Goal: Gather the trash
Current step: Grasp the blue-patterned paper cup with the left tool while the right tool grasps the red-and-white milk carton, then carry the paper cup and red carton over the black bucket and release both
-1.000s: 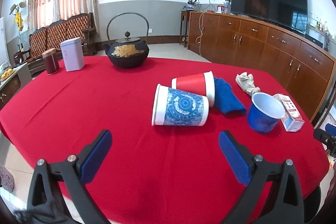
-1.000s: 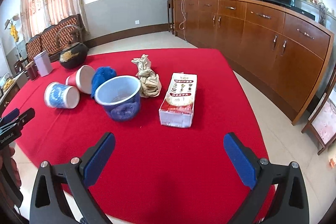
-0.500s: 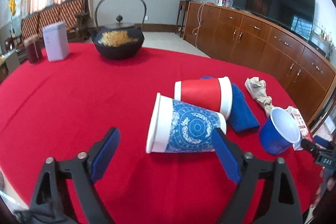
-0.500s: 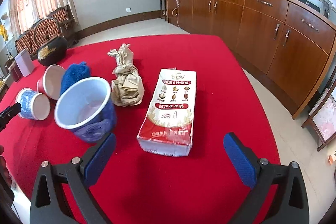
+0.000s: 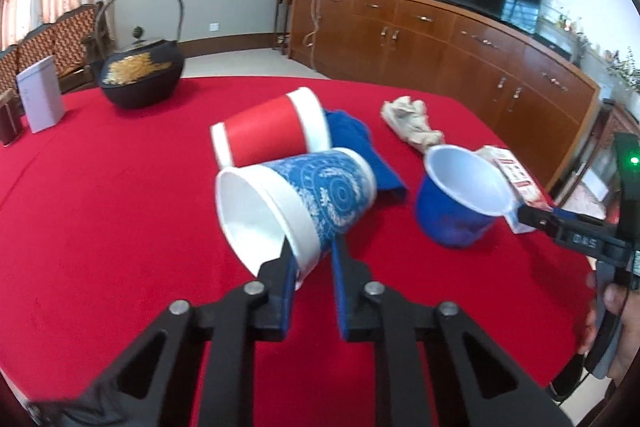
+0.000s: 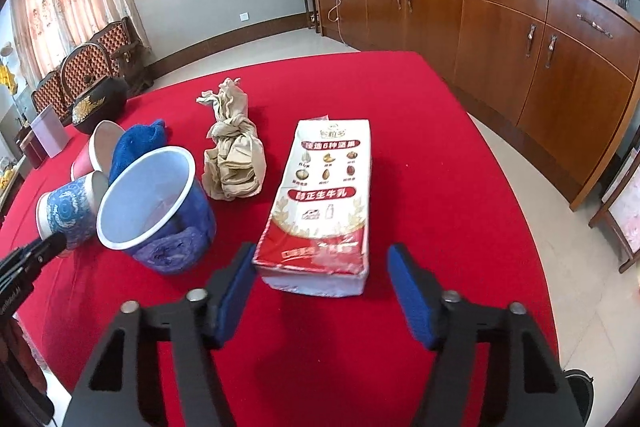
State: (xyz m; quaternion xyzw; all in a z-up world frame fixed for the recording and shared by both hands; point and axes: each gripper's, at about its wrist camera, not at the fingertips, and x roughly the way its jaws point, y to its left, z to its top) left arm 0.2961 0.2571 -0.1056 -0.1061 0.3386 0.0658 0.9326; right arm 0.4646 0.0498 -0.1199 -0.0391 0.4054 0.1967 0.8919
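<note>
A blue-patterned paper cup lies tipped on the red tablecloth. My left gripper is closing on its rim, one pad inside the mouth and one outside, pinching the wall. A red paper cup, a blue cloth, a blue plastic cup and a crumpled beige wad lie beside it. A red-and-white milk carton lies flat with its near end between the closing jaws of my right gripper. The left pad is almost at the carton's corner; the right pad stands apart from it.
A black iron kettle, a white tin and a dark jar stand at the table's far left. A long wooden sideboard with a television runs along the right wall. The table edge drops off just right of the carton.
My left gripper moved forward and its jaws went from wide open to pinching the patterned cup's rim, tilting the cup. My right gripper came closer to the carton and its jaws narrowed around it.
</note>
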